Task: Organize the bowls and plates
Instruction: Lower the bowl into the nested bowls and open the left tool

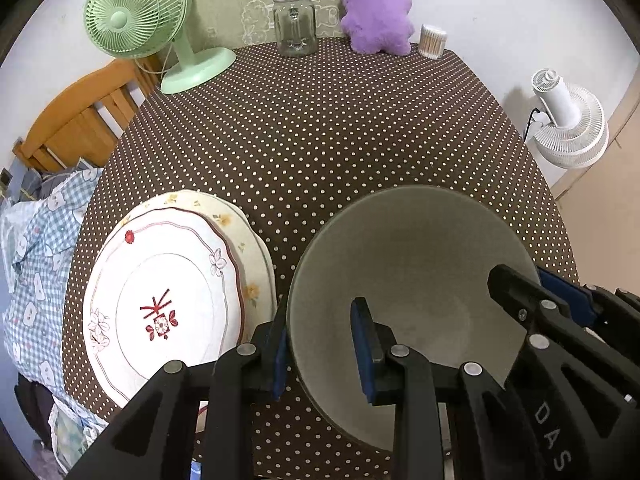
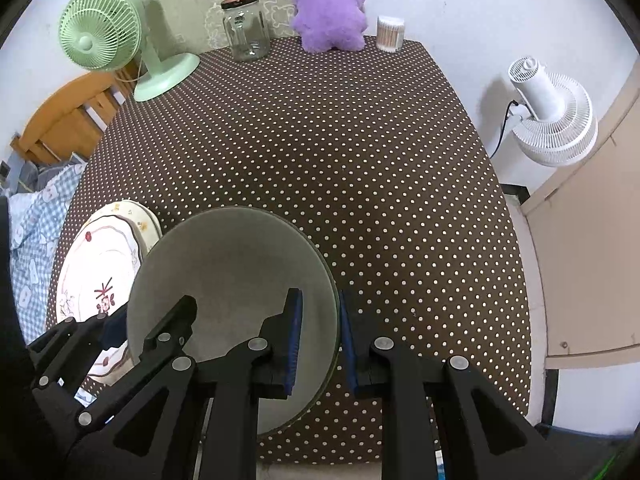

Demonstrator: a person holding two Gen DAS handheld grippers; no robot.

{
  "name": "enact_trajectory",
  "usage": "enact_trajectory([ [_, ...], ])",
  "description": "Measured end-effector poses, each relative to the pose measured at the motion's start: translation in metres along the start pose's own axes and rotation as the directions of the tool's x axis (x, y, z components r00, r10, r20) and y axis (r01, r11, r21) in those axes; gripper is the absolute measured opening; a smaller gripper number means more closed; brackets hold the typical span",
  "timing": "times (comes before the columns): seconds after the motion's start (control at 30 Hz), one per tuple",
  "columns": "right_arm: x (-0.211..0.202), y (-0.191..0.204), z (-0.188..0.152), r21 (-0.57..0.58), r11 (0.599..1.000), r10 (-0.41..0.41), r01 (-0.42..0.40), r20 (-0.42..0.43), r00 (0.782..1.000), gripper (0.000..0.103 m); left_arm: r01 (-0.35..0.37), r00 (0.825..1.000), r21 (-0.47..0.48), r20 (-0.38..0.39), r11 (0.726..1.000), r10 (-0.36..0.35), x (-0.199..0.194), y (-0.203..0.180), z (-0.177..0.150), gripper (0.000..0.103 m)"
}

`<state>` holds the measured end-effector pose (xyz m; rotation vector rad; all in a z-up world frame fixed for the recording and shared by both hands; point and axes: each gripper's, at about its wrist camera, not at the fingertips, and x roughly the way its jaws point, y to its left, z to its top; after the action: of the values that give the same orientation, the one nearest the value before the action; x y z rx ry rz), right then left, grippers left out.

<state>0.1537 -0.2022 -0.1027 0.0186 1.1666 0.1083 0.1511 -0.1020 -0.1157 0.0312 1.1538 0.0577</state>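
Both grippers grip one grey bowl (image 1: 408,280) from opposite sides of its rim; the left gripper (image 1: 324,348) straddles the bowl's left wall, one blue pad outside and one inside, the jaws narrowed onto that wall; whether both pads truly press is hard to tell, since a sliver of gap seems to show beside the inner pad. In the right wrist view the right gripper (image 2: 320,344) stands clamped on the bowl's right rim, its two blue pads on either side of the thin wall, nearly together; the bowl fills the space to the left of those jaws, and the other gripper shows at its far edge.

The bowl sits upright, mouth up, over the brown dotted tablecloth (image 1: 320,128); whether it rests on the cloth or hangs above it cannot be told.

Just left of the left jaws lies a stack of plates (image 1: 168,304), a white one with red flower print on a cream one, close to the bowl.

Well beyond the jaws, at the far edge of the table: a green fan (image 1: 136,20), a lidded glass jar (image 1: 294,24), a purple plush toy (image 1: 376,12) and a tub of cotton swabs (image 1: 433,42); off to the right stands a white fan (image 1: 568,120).
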Motion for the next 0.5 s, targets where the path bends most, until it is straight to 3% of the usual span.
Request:
enact_trajectory([
  [0.2, -0.001, -0.003, -0.002, -0.005, 1.000, 0.029, -0.029, 0.010, 1.000, 0.022, 0.009, 1.000, -0.005, 0.011, 1.000, -0.009, -0.003, -0.003, -0.001, 0.040],
  [0.27, -0.001, -0.005, -0.001, -0.007, 0.999, 0.049, -0.049, 0.010, 0.999, 0.022, 0.012, 1.000, -0.005, 0.017, 1.000, -0.012, -0.005, -0.003, -0.002, 0.048],
  [0.33, -0.002, -0.008, -0.001, -0.006, 0.998, 0.058, -0.058, 0.006, 0.998, 0.022, 0.006, 1.000, -0.005, 0.024, 1.000, -0.006, -0.007, -0.002, -0.002, 0.063],
  [0.4, -0.003, -0.011, -0.001, -0.008, 0.998, 0.062, -0.062, 0.005, 0.998, 0.022, 0.009, 1.000, -0.007, 0.028, 1.000, -0.009, -0.008, 0.001, -0.004, 0.068],
  [0.43, -0.003, -0.013, -0.002, -0.008, 0.998, 0.064, -0.064, 0.005, 0.998, 0.027, 0.011, 1.000, -0.011, 0.028, 1.000, -0.011, -0.008, 0.004, -0.005, 0.068],
  [0.5, -0.004, -0.016, -0.003, -0.001, 0.997, 0.071, -0.071, 0.010, 0.997, 0.048, 0.017, 1.000, -0.028, 0.025, 0.999, -0.017, -0.007, 0.010, -0.006, 0.068],
])
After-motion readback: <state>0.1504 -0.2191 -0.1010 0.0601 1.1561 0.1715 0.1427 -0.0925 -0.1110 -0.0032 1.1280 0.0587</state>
